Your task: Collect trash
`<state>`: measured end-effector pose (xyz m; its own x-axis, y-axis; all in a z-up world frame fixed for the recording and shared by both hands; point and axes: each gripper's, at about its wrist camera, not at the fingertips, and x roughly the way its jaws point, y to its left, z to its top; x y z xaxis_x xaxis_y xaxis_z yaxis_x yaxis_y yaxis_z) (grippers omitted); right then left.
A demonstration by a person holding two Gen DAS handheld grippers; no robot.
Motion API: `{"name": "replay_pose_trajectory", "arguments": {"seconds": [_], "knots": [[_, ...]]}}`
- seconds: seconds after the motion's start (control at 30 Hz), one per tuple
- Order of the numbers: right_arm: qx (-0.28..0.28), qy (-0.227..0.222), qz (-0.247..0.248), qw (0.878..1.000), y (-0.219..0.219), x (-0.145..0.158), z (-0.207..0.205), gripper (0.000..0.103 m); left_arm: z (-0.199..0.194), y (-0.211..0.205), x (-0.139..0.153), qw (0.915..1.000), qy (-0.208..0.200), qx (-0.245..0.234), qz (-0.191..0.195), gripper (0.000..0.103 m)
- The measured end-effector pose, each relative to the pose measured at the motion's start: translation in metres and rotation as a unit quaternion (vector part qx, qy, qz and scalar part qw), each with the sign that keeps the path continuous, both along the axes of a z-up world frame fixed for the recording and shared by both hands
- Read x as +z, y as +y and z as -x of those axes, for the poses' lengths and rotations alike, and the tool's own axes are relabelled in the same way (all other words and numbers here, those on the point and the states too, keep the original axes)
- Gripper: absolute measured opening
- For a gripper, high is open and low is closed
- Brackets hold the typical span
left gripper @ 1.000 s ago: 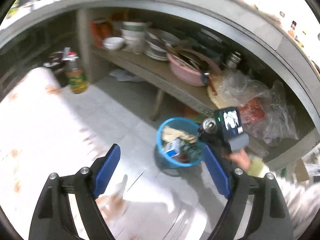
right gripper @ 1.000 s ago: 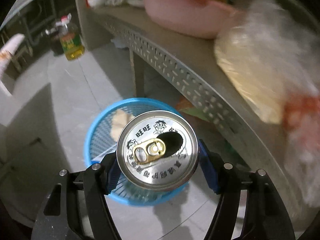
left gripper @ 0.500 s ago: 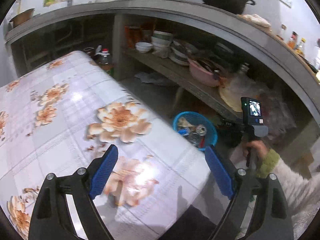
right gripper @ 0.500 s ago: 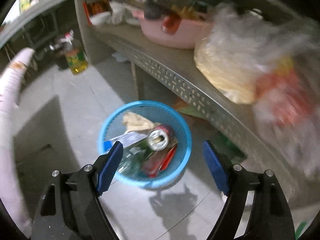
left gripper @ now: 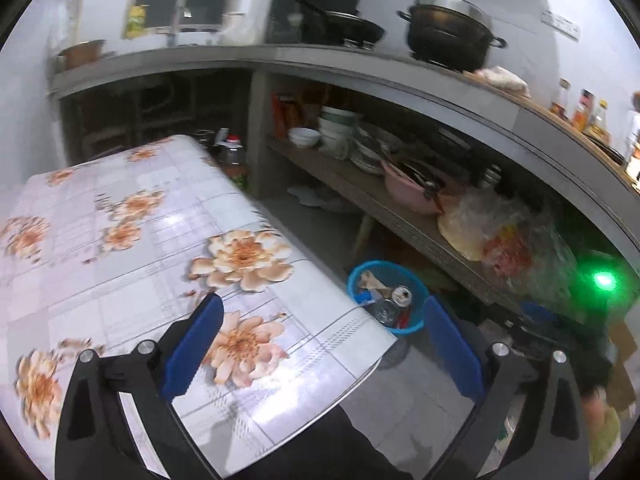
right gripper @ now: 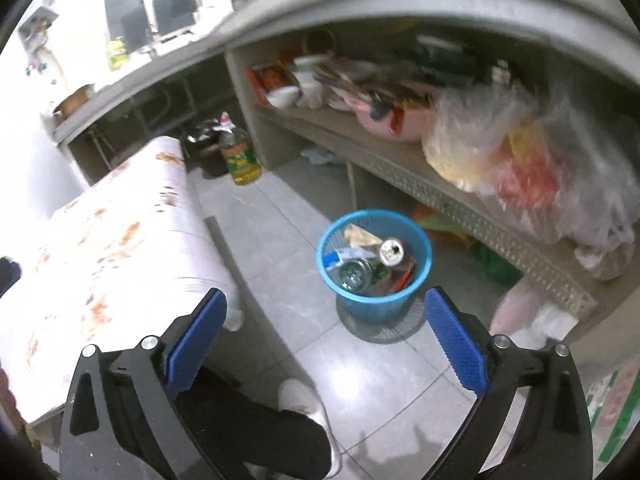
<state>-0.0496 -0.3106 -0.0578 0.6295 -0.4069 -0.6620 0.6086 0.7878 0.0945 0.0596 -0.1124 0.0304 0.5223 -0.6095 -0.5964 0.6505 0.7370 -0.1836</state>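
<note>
Both tools are released w/ nothing between the pads: right tool [right gripper: 326,336] spread wide above the floor, left tool [left gripper: 324,344] spread wide over the surface [left gripper: 120,240].

Key relation: the blue bin [right gripper: 420,240] sits ahead of the right tool, a bit right of its centre line and below it, standing upright on the floor. From the left tool the bin [left gripper: 416,280] lies ahead too, but past the surface's corner, so the right hand looks nearer.

Trash is in the bin: a can [right gripper: 392,252] tilted, silver top facing up toward the tool, resting on a clear bottle [right gripper: 354,274], plus crumpled paper and red wrappers.

Materials: bin = thin plastic mesh, round, tapering down. Can = smooth metal cylinder. Surface = glossy floral cloth; no trash seen on the visible part. Floor = pale shiny tile.
</note>
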Motion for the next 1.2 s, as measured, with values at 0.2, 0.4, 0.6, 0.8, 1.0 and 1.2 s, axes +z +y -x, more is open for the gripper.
{"name": "replay_pose_trajectory", "arguments": {"seconds": [0.2, 0.4, 0.6, 0.8, 1.0, 1.2], "knots": [[0.014, -0.027, 0.044, 0.999, 0.028, 0.018, 0.015, 0.095, 0.024, 0.010, 0.001, 0.9988, -0.004, 0.049, 0.002, 0.098], [0.015, -0.015, 0.054, 0.998, 0.047, 0.015, 0.025, 0.095, 0.053, 0.012, -0.007, 0.9947, -0.029, 0.089, -0.043, 0.098], [0.018, 0.001, 0.071, 0.997, 0.059, 0.013, 0.027, 0.095, 0.060, 0.018, -0.022, 0.9888, 0.015, 0.126, -0.078, 0.098], [0.029, 0.028, 0.083, 0.996, 0.066, 0.006, 0.025, 0.095, 0.070, 0.025, -0.026, 0.9803, 0.013, 0.170, -0.100, 0.098], [0.027, 0.040, 0.083, 0.995, 0.061, 0.002, 0.021, 0.095, 0.062, 0.032, -0.034, 0.9706, 0.029, 0.205, -0.123, 0.098], [0.027, 0.049, 0.071, 0.996, 0.053, -0.006, 0.017, 0.095, 0.054, 0.038, -0.041, 0.9619, 0.045, 0.232, -0.137, 0.098]]}}
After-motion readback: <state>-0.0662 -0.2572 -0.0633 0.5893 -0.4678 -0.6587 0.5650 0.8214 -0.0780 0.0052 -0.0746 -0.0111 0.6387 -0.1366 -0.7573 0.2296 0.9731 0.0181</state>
